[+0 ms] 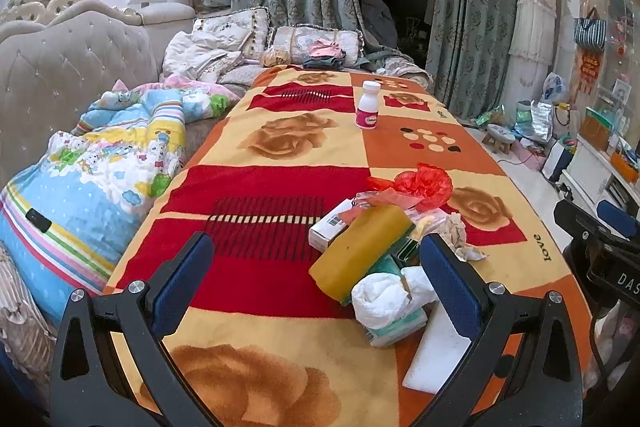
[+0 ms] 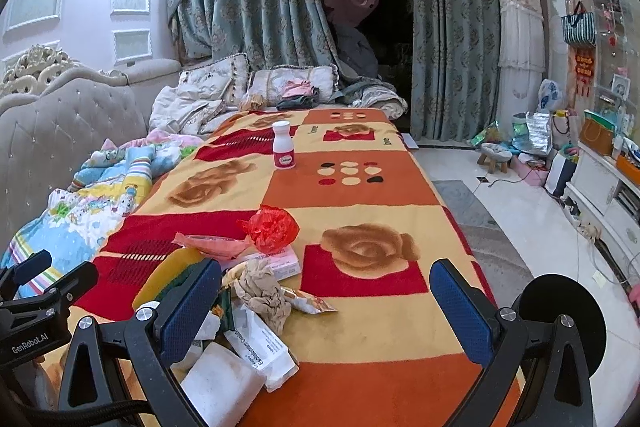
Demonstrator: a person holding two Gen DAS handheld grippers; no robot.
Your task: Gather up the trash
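Note:
A heap of trash lies on the patterned blanket [image 1: 280, 147] near me: a yellow sponge [image 1: 360, 251], a crumpled white tissue [image 1: 380, 293], a small white box [image 1: 330, 225], a red plastic bag [image 1: 424, 183] and crumpled brown paper [image 2: 262, 289]. A white bottle with a pink label [image 1: 367, 105] stands upright farther back; it also shows in the right wrist view [image 2: 284, 145]. My left gripper [image 1: 316, 279] is open and empty, its right finger beside the heap. My right gripper [image 2: 326, 307] is open and empty, its left finger at the heap's edge.
A tufted sofa [image 1: 60, 67] with a cartoon quilt [image 1: 100, 167] runs along the left. Pillows [image 2: 292, 79] and clothes lie at the blanket's far end. On the right are tiled floor, a small stool [image 2: 494, 155], bags and a white cabinet [image 2: 608, 187].

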